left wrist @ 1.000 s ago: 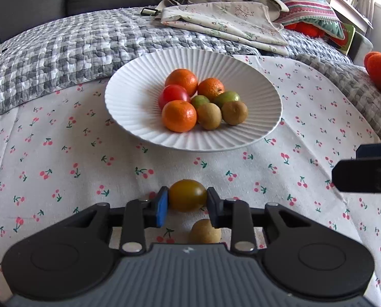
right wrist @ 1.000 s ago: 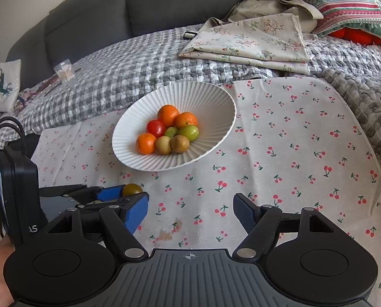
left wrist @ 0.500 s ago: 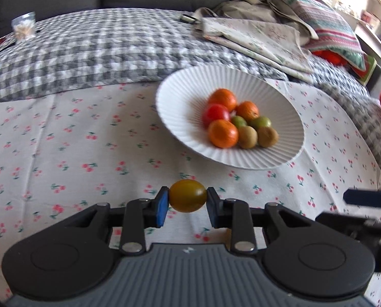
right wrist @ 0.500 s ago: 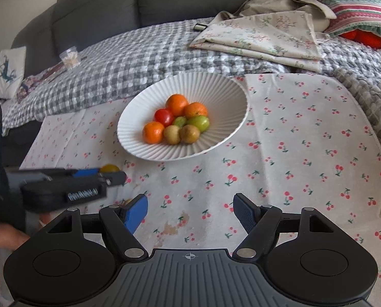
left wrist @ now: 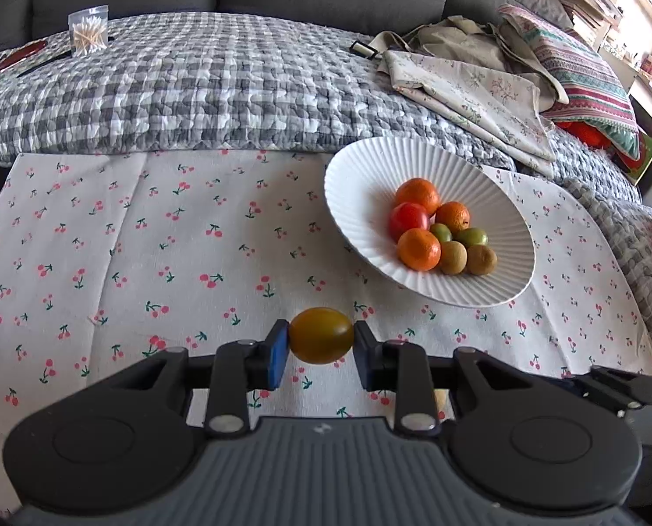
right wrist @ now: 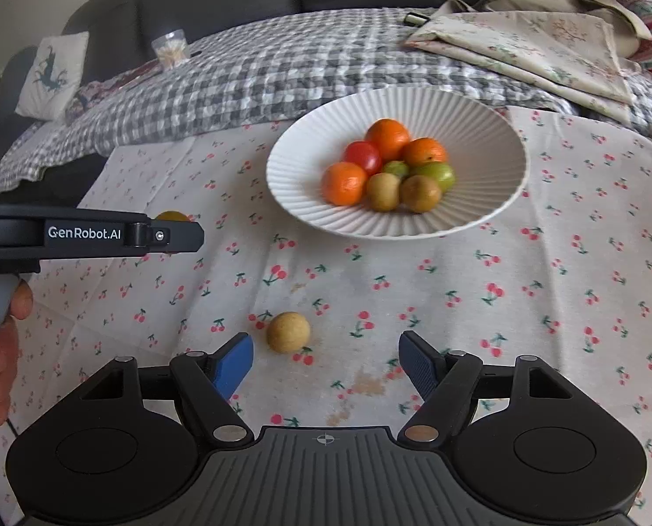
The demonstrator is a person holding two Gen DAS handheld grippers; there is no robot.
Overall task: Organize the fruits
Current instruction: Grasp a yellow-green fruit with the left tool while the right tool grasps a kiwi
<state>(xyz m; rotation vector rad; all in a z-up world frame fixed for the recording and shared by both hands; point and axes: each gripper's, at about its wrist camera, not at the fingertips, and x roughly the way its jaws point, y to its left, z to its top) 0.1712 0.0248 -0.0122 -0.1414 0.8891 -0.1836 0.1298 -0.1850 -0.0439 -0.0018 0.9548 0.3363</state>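
The left gripper [left wrist: 320, 345] is clamped on a yellow-green tomato [left wrist: 320, 335], its long axis running across from pad to pad, clear of the cloth [left wrist: 150, 263]. Ahead and to its right, the plate [left wrist: 370, 175] holds the piled fruit. In the right wrist view the gripper's arm hides most of the tomato. The right gripper [right wrist: 326, 361] stands released, nothing between its fingers; a tan round fruit [right wrist: 288, 332] lies on the cloth just ahead of its left finger. In the left view only a sliver of that fruit shows behind the finger linkage.
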